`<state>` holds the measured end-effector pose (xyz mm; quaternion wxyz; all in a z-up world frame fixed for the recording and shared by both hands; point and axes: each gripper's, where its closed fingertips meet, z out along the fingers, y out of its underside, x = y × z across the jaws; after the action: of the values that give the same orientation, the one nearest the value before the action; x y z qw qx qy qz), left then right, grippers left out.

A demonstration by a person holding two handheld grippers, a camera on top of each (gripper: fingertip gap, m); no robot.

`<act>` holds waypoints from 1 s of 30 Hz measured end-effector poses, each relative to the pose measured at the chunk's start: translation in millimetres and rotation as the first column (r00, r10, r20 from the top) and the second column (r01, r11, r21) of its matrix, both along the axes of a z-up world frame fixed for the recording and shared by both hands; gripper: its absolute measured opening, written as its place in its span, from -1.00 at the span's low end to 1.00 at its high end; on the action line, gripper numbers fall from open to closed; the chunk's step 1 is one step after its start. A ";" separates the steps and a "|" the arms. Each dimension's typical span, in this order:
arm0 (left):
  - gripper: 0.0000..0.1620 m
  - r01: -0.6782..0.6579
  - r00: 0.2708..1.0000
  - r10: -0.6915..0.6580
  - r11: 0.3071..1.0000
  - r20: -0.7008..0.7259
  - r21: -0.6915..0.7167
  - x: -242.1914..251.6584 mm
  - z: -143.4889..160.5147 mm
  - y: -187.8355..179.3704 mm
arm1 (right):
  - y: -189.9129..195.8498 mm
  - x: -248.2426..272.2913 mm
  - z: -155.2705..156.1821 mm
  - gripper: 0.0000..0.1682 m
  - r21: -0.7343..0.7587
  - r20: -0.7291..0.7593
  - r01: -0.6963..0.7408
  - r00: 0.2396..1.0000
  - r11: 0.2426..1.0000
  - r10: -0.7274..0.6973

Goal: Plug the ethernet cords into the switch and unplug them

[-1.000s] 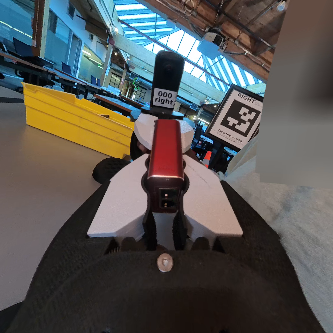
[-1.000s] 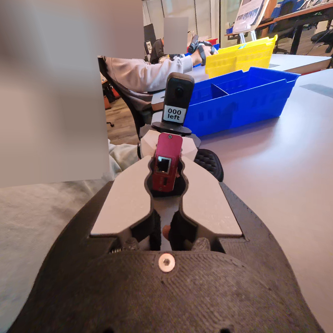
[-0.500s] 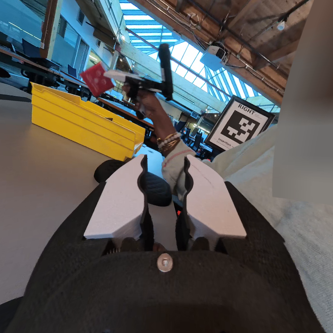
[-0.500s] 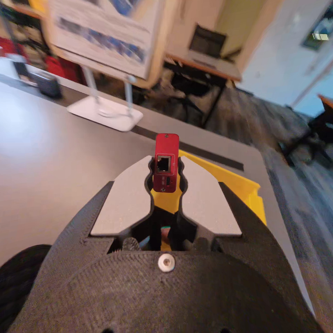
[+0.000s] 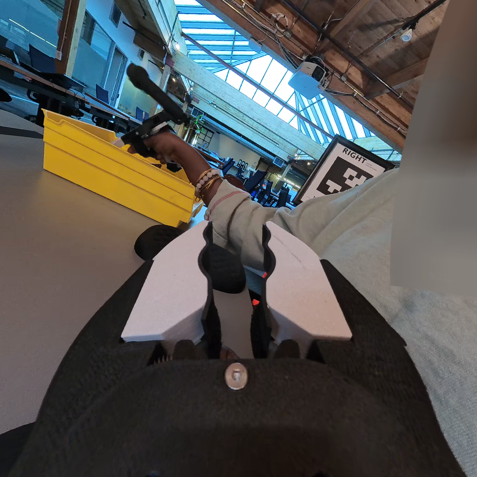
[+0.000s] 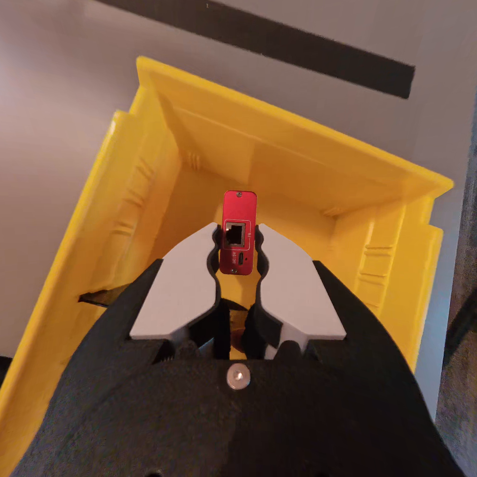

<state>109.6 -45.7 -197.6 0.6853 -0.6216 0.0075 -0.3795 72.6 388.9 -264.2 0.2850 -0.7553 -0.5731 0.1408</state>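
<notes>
My right gripper [image 6: 237, 228] is shut on a small red switch [image 6: 238, 232] and holds it by its sides. The switch's end with one ethernet port faces the camera. The gripper points down into an open yellow bin [image 6: 296, 167], and the switch hangs above the bin floor. In the left wrist view my left gripper [image 5: 236, 232] is open and empty, low over the grey table [image 5: 64, 245]. That view shows the right gripper [image 5: 144, 136], held by a hand, tipped into the yellow bin [image 5: 108, 167]. No ethernet cords are in view.
Two black pads [image 5: 157, 241] lie on the table in front of the left gripper. A person's grey sleeve [image 5: 309, 232] fills the right side. A framed marker sign [image 5: 343, 175] stands behind. A black strip [image 6: 258, 38] crosses the table beyond the bin. Spacing between my two grippers at the tips: around 45 cm.
A second ago both grippers held the switch. The left gripper has let go and stays open. The right gripper swung away with the switch and now points down into the yellow bin.
</notes>
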 end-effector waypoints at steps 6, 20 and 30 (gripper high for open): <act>-0.56 -0.009 1.000 0.009 1.000 -0.003 -0.001 -0.6 0.0 0.4 | -2.3 -0.8 23.1 -0.36 0.109 -0.129 0.008 0.992 0.994 0.006; 0.07 -0.518 0.802 0.483 0.855 -0.352 -0.006 -67.4 37.3 -30.7 | -177.5 92.2 18.6 0.05 0.116 -0.312 -0.217 0.918 0.969 0.243; -0.08 -0.955 0.293 0.567 0.212 -0.770 -0.208 -191.9 -24.8 -165.2 | -174.6 94.1 -28.7 -0.70 0.088 -0.138 -0.178 0.972 0.980 0.189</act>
<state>-82.3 -210.9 -222.4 0.4794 -0.7986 -0.2594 0.2553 166.6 214.3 -292.9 0.3400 -0.6756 -0.6230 0.1998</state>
